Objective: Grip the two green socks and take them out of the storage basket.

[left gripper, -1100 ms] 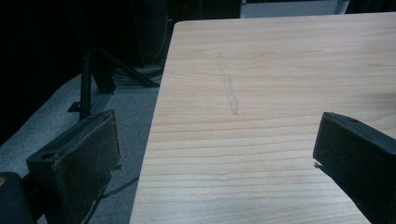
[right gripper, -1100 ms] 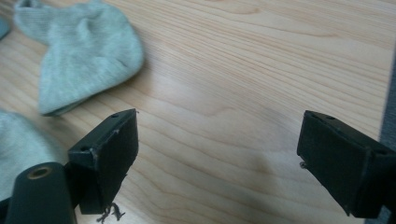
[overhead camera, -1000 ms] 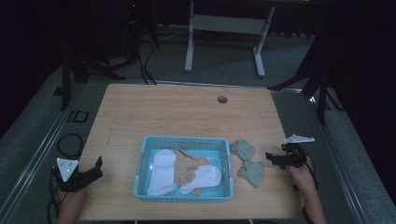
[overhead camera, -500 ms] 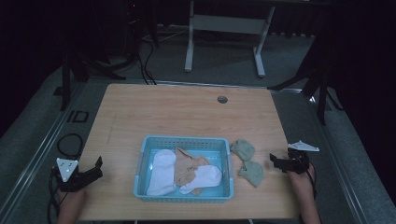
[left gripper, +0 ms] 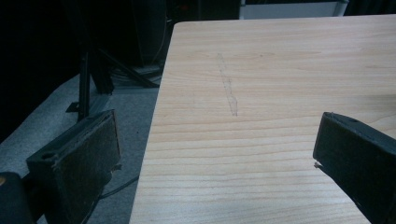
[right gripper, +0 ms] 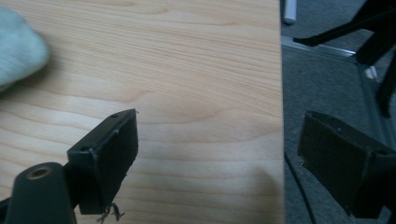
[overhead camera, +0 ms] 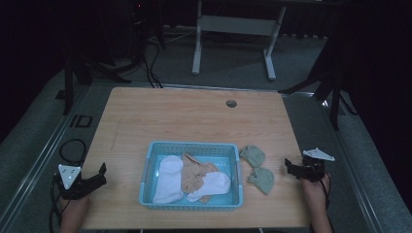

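At the near edge of the bench (overhead camera: 194, 111) two hands come in from below, each with a gripper. The left gripper (overhead camera: 94, 178) sits at the near left corner, its fingers (left gripper: 81, 163) standing wide apart with nothing between them; in the left gripper view one finger hangs past the bench's side edge over the grey floor and the other over bare wood. The right gripper (overhead camera: 290, 168) rests at the near right edge, its fingers (right gripper: 109, 154) likewise apart and empty, one over the wood and the other out beyond the edge above the floor. Just to the left of the right gripper, apart from it, lie two grey-green socks (overhead camera: 261, 178) on the wood, one nearer and one a little farther, close to each other. Beside them, near the middle of the near half, stands a light blue plastic basket (overhead camera: 192, 146) holding two white socks (overhead camera: 167, 177) with a tan sock (overhead camera: 194, 172) between and partly over them. Farther off, the wood lies bare up to a round cable hole (overhead camera: 231, 103) near the far edge.
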{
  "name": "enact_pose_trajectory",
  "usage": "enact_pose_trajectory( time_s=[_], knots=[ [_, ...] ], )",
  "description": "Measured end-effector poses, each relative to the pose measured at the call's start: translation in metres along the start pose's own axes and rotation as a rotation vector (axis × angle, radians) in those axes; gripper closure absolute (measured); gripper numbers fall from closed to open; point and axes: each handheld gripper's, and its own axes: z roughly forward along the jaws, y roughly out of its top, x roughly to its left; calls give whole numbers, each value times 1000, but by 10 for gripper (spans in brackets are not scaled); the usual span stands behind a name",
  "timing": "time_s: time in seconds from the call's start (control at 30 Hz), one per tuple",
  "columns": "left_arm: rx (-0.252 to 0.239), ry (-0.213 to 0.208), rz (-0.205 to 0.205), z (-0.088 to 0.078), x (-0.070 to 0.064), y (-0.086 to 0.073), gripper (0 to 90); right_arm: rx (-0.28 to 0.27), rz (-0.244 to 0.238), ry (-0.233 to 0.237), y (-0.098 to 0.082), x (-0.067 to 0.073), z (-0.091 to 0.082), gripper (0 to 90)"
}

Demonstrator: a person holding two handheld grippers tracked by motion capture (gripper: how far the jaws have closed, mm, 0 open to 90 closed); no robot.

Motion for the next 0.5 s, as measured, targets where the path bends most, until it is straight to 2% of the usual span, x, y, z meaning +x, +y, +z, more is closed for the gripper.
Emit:
enact_pose_trajectory(
  time_s=[0.13,0.5],
  knots=[
    [1,0,0,0,0,0,3,1,11,-13,-1,-1,1,124],
    [0,1,0,0,0,0,3,18,-1,-9,0,-1,3,124]
  ],
)
